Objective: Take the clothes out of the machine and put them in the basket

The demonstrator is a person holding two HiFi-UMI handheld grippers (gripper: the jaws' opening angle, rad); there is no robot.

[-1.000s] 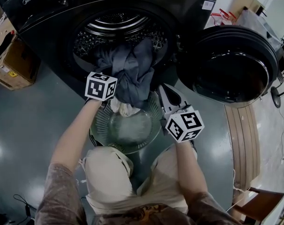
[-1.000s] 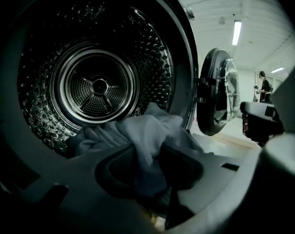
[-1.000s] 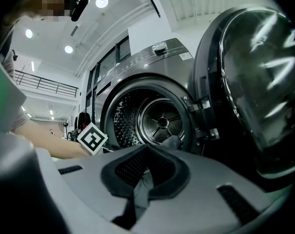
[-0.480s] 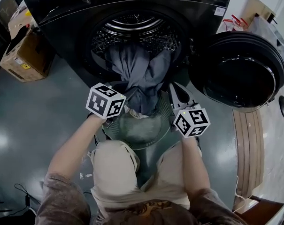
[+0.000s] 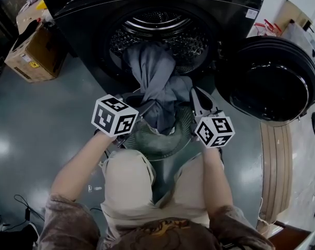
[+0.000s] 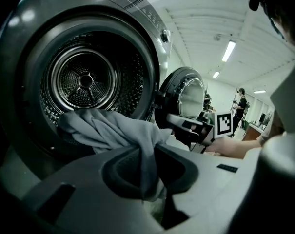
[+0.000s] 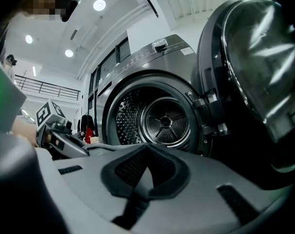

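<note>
A long grey garment point(image 5: 157, 82) hangs out of the black washing machine's drum point(image 5: 157, 33) and down into the round green basket point(image 5: 147, 142) in front of it. My left gripper point(image 5: 139, 107) is at the basket's left rim, shut on a fold of that garment. In the left gripper view the cloth point(image 6: 113, 130) runs from the drum into the left gripper point(image 6: 147, 179), whose jaws have just been closing on it. My right gripper point(image 5: 197, 95) hovers at the basket's right side, pointing at the drum. The right gripper point(image 7: 140, 182) has its pads together with nothing in them.
The machine's round door point(image 5: 274, 79) stands swung open to the right, close to my right gripper. A cardboard box point(image 5: 29, 53) sits on the floor at the far left. The person's knees point(image 5: 126, 176) press against the basket's near side.
The left gripper has pulled back and slightly up, away from the drum, drawing the grey garment further out so it stretches longer over the basket. The right gripper has stayed put.
</note>
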